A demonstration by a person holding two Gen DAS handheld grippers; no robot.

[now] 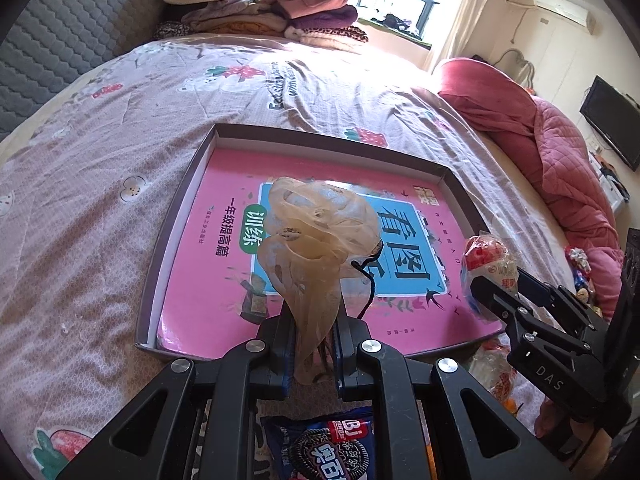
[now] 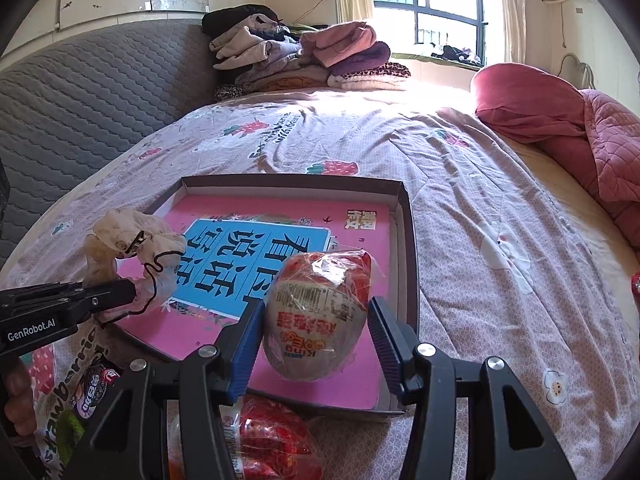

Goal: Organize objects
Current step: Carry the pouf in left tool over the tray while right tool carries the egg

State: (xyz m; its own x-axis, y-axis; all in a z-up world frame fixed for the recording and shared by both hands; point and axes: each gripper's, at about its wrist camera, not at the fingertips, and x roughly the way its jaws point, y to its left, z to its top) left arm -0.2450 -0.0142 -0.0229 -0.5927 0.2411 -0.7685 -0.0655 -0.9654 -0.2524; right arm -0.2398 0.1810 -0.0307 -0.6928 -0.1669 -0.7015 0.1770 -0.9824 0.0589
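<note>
A shallow cardboard box [image 1: 182, 216] [image 2: 410, 248] lies on the bed with a pink workbook [image 1: 224, 280] [image 2: 360, 236] flat inside. My left gripper [image 1: 314, 340] [image 2: 132, 290] is shut on a crumpled beige sheer fabric piece [image 1: 316, 220] [image 2: 128, 228] with a black cord, held above the box's near-left part. My right gripper [image 2: 316, 344] [image 1: 486, 292] holds a wrapped red-and-white toy egg [image 2: 318, 312] [image 1: 486, 252] above the box's near-right corner; the egg touches the left pad, a small gap shows at the right pad.
An Oreo packet [image 1: 320, 448] [image 2: 94, 388] and a second wrapped red egg [image 2: 272, 440] lie on the strawberry-print sheet [image 1: 100, 184] before the box. Folded clothes [image 1: 260, 4] are stacked at the bed's far end. A red quilt [image 1: 552, 152] lies to the right.
</note>
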